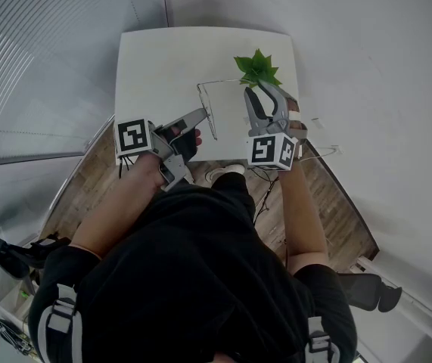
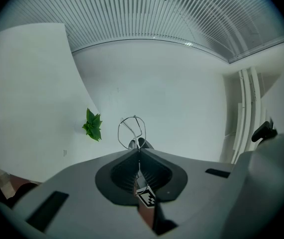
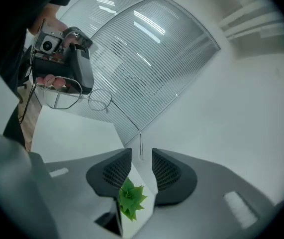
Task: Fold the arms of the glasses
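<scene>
Glasses (image 3: 100,101) are hanging over the surface (image 1: 147,59), clamped in the closed left claw (image 1: 204,114); the wide-open, empty right claw (image 1: 265,88) is hovering at the tip of the outstretched arm (image 3: 124,118), best nudged inward gently.

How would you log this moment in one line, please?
left gripper: shut on glasses | right gripper: open, tip of free arm just inside gap between fingers, not gripped | fold: not yet done
</scene>
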A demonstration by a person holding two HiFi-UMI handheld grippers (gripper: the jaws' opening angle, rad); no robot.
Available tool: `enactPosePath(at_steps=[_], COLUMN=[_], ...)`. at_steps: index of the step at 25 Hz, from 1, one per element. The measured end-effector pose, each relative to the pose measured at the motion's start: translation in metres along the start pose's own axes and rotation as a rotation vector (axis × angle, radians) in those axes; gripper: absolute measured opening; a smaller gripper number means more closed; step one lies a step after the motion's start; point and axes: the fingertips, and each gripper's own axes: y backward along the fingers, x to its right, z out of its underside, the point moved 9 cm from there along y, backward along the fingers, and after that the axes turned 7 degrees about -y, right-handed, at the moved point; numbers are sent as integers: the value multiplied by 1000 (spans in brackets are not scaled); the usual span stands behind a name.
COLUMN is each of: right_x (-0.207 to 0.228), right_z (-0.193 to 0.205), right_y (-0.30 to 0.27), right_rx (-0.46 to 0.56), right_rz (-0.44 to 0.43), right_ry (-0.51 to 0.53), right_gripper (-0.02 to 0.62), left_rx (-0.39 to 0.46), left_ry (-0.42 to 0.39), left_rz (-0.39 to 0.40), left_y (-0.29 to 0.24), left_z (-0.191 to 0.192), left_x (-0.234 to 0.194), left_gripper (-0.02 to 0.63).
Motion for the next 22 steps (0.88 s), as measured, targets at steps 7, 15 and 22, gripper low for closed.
enactPosePath(at_steps=[7, 15, 22], right_x=[5, 1, -8], right_z=[6, 4, 0], right_y=[-8, -6, 1], right_rx=[-34, -25, -15], right_rz=[-46, -59, -78], right_ry=[-5, 15, 9], right_gripper=[103, 41, 38], left_rx=[-6, 14, 41], left_ry=[-3, -11, -20], left_rz=[-3, -17, -27], left_y=[0, 2, 5], left_z=[1, 0, -4], left_x=[-2, -4, -4], left_gripper=[12, 12, 12])
